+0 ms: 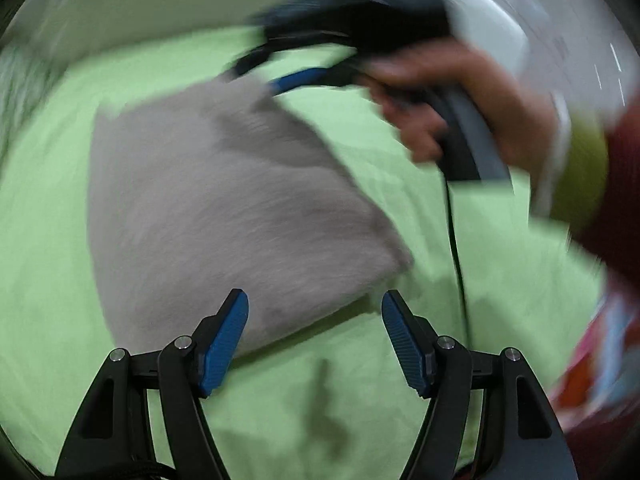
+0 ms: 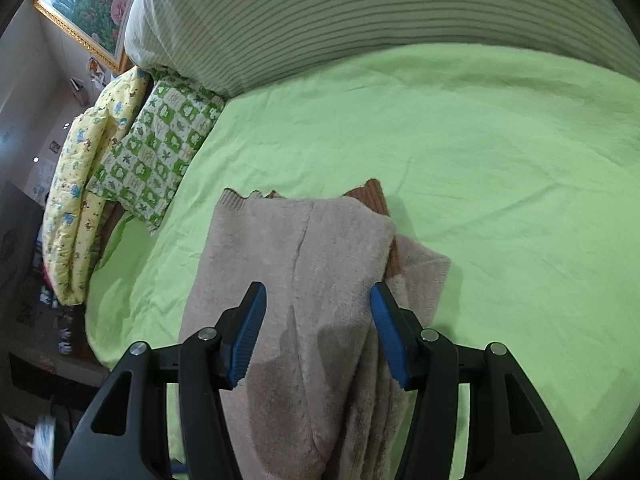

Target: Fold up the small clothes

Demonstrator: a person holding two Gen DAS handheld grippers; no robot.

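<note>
Blue-padded jaws of the left gripper (image 1: 315, 322) stand wide with nothing between them, hanging over the near edge of the beige fleece garment (image 1: 224, 208), which lies partly folded on the green bed sheet (image 1: 500, 280). Beyond it, blurred, the person's hand (image 1: 452, 100) carries the right gripper (image 1: 256, 74) down at the garment's far corner; whether its pads pinch the cloth there cannot be told from this view. Judging by that spread, the two tools work opposite ends so the piece can be squared.

From the right wrist view, the right gripper (image 2: 318, 322) stands about half open, its jaws straddling the garment (image 2: 304, 248), the cloth lying beneath rather than pinched. A brown ribbed cuff (image 2: 370, 194) peeks from under the fold. Patterned quilts (image 2: 132, 152) and a striped pillow (image 2: 360, 12) sit at the sheet's (image 2: 500, 152) far side, well apart.
</note>
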